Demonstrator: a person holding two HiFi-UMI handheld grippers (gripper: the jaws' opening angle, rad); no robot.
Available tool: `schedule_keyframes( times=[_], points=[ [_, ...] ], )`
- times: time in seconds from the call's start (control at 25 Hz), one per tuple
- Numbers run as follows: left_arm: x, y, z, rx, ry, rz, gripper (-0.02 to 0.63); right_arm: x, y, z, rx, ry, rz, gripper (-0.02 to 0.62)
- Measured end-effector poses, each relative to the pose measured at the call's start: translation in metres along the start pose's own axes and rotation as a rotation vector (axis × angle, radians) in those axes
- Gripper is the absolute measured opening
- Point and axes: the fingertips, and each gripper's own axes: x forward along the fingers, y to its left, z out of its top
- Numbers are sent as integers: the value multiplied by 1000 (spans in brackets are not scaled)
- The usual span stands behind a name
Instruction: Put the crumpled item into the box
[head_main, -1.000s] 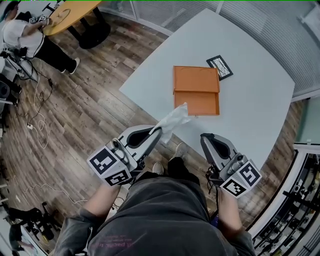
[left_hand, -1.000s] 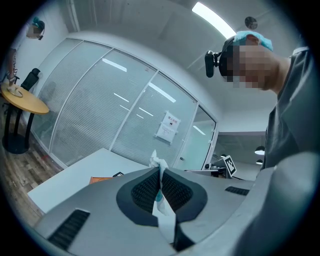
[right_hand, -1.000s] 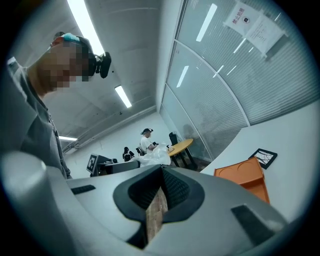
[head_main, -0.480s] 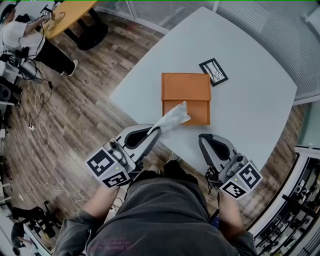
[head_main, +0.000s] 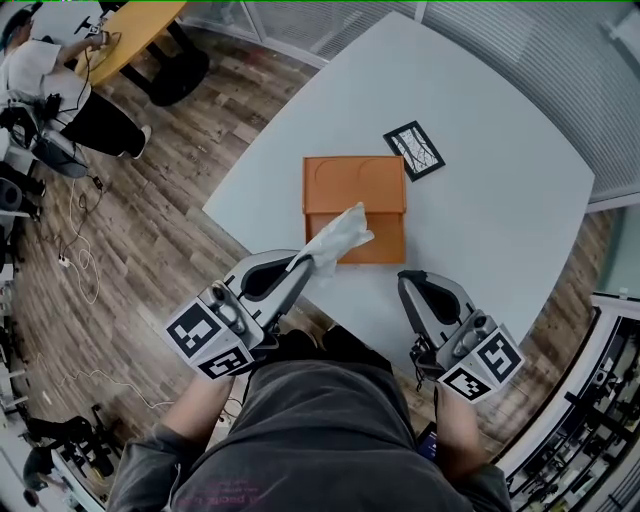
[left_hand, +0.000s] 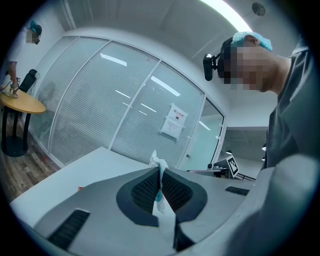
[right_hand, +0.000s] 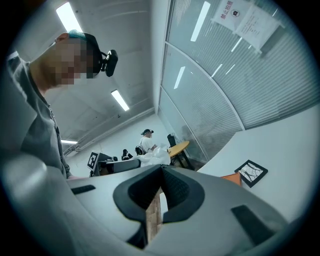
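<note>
The left gripper (head_main: 303, 262) has its jaws pressed together on a crumpled white plastic item (head_main: 338, 238). In the left gripper view, a thin strip of the item (left_hand: 155, 161) is pinched between the ribbed black pads, and a small tuft pokes out past the fingertips. Seen from the head view, most of the item fans out ahead of those tips and a little towards the right gripper (head_main: 405, 280). It stays clear of that gripper, lying ahead of it and to its left.

The right gripper's jaws meet at the tips with nothing between them (only wood-plank floor shows through the gap lower down).

Just ahead of both grippers, nearer the left one's tips, an open shallow orange box (head_main: 352, 185) lies on the pale grey table (head_main: 490, 210). The item's free end overlaps the box's near left part in the head view. Whether it touches the box I cannot tell.

Beyond the box, ahead of the right gripper, lies a black-framed square card (head_main: 413, 150).

Far off to the left gripper's side, a person in a white top (head_main: 45, 75) stands at a round wooden table (head_main: 130, 25).
</note>
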Motion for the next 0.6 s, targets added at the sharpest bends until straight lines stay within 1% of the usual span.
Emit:
schedule_keyframes(
  times=[0.32,0.6],
  points=[
    [15,6,-4,-9,25,-9,14,1,-15,4,12,-4,-14,-2],
    [37,31,-18,-31,70,-28,14,12,-38,0,37,1,-46,-2]
  ],
)
